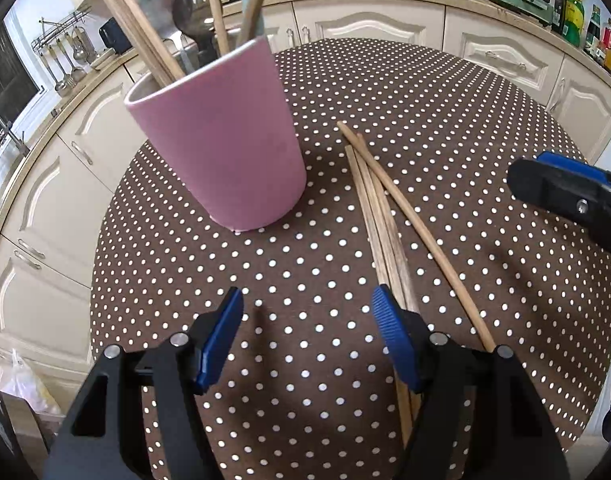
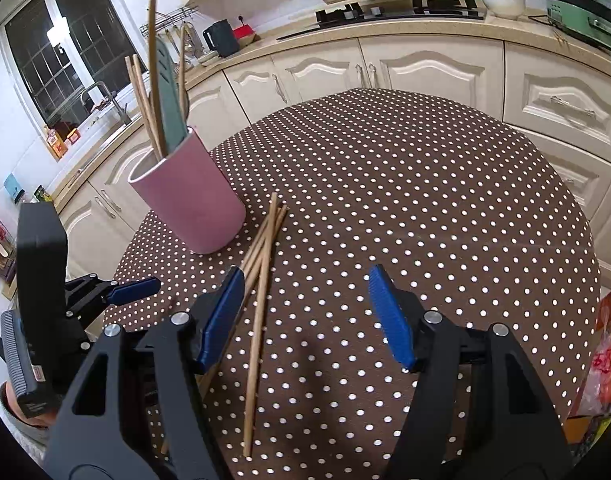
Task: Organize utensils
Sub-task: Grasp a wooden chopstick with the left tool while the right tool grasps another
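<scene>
**Operator:** Going left to right from where I sit. Far left, the pink cup (image 1: 221, 152) stands upright on the dotted tablecloth (image 1: 445, 128), already holding several wooden sticks and a teal utensil (image 2: 170, 100). My left gripper (image 1: 307, 336) hangs over bare cloth in front of it, jaws spread wide, nothing between the pads.

**Observer:** And the loose ones?

**Operator:** The chopsticks on the table (image 1: 379, 216) lie just right of the cup — a tight bundle with one stick crossing over it. Their near ends run under the left gripper's right finger. My right gripper (image 2: 305, 312) is also wide apart and holding nothing; in its own view the sticks pass under and beside its left finger, and one long stick lies in the gap without either pad pressing on it.

**Observer:** What worries you?

**Operator:** Three things. The sticks overlap, so closing on one may drag or flick its neighbours, and round sticks will roll on the cloth. They lie flat, so I'd have to pinch low — pads could catch the tablecloth and bunch it. And both grippers are close to the same bundle; if I bring them in together the fingers may knock each other.

**Observer:** The cup?

**Operator:** Tall contents, light-looking body. A careless insertion against those leaning sticks could tip it — I'd guess that's the worst outcome.
</scene>
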A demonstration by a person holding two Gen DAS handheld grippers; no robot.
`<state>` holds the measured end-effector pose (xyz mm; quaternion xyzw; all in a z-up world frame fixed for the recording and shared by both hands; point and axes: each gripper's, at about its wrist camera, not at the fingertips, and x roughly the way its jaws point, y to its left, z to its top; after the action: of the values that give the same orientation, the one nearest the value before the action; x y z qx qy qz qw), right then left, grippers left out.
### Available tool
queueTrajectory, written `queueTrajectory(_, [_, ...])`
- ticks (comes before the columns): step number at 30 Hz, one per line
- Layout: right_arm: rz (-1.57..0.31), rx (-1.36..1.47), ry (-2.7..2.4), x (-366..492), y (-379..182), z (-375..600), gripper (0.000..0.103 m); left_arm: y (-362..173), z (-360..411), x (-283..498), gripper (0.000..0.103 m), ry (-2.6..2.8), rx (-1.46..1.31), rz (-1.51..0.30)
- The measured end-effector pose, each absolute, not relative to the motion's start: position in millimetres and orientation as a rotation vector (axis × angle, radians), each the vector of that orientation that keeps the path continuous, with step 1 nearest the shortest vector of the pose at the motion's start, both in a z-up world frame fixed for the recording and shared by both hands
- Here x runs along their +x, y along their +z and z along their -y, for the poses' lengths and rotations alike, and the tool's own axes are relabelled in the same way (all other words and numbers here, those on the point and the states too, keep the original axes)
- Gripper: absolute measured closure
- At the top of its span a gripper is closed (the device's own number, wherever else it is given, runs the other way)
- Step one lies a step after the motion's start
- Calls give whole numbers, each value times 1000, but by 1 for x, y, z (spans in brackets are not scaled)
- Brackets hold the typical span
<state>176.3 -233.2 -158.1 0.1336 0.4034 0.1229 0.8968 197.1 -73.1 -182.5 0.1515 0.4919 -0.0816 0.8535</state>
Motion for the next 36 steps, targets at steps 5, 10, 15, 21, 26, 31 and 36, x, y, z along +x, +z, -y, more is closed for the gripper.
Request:
queueTrajectory(5, [-844,291,253,172,-163,244,38,-175,74,202,37,-151,301,-1000])
queueTrajectory(10, [-850,299,255,177,-163,247,38,-172,76,203,37,-178,315,-1001])
queueTrajectory(15, [-858,302,256,179,-165,244,38,-180,91,201,37,-189,334,-1003])
queueTrajectory(21, [-865,306,250,181,-170,249,37,-182,78,209,37,-158,292,-1031])
queueTrajectory(26, [-870,310,248,181,-174,252,37,-183,73,212,37,-163,276,-1036])
queueTrajectory(31, [-884,293,256,183,-173,245,37,-188,88,220,37,-181,322,-1050])
queueTrajectory(36, [-898,267,254,186,-169,240,37,-189,80,225,63,-251,197,-1077])
